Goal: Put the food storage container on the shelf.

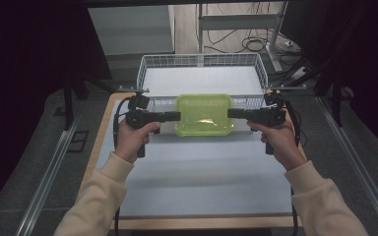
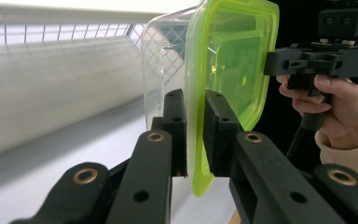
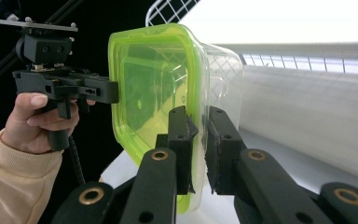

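Observation:
A clear plastic container with a lime-green lid (image 1: 204,114) hangs level between my two grippers, just in front of the wire basket and a little above the table. My left gripper (image 1: 177,116) is shut on the lid's left rim, and my right gripper (image 1: 230,113) is shut on its right rim. In the left gripper view the jaws (image 2: 195,107) pinch the green lid edge (image 2: 228,51), with the clear body (image 2: 163,65) to one side. The right gripper view shows its jaws (image 3: 197,121) clamped on the lid rim (image 3: 144,84) the same way. Each view shows the opposite gripper across the lid.
A white wire basket (image 1: 202,60) stands at the table's far edge, directly behind the container. The white table top (image 1: 197,167) stretches toward the person. Metal rails (image 1: 54,167) run along both sides, and cables lie on the floor beyond.

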A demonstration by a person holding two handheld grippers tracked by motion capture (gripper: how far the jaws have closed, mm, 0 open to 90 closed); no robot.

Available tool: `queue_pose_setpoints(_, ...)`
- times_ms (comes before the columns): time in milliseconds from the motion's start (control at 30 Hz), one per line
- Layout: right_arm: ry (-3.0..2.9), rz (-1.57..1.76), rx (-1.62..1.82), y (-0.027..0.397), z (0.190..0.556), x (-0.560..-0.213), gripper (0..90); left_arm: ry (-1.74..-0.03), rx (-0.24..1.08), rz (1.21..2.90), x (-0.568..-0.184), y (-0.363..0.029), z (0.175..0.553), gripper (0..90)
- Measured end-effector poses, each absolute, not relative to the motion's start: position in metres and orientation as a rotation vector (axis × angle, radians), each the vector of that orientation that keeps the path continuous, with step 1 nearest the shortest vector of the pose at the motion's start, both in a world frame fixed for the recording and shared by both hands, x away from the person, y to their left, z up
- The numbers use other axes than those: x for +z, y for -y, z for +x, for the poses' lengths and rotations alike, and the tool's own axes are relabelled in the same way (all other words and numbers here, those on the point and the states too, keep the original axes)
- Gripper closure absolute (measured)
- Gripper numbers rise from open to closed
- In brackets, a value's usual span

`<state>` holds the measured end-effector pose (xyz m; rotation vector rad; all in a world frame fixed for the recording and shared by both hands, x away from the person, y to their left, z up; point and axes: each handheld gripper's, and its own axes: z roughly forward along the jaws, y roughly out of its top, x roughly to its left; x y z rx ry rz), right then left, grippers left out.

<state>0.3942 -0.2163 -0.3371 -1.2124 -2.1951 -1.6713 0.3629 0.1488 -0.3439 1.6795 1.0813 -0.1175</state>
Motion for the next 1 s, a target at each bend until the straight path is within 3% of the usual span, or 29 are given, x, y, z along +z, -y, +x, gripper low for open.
queue_pose_setpoints(1000, 2.164, -1.325, -1.66, 0.211, 0.459, -0.309, 81.5, -1.125, -0.182, 1.651, -0.324, -0.152, 0.436, 80.8)
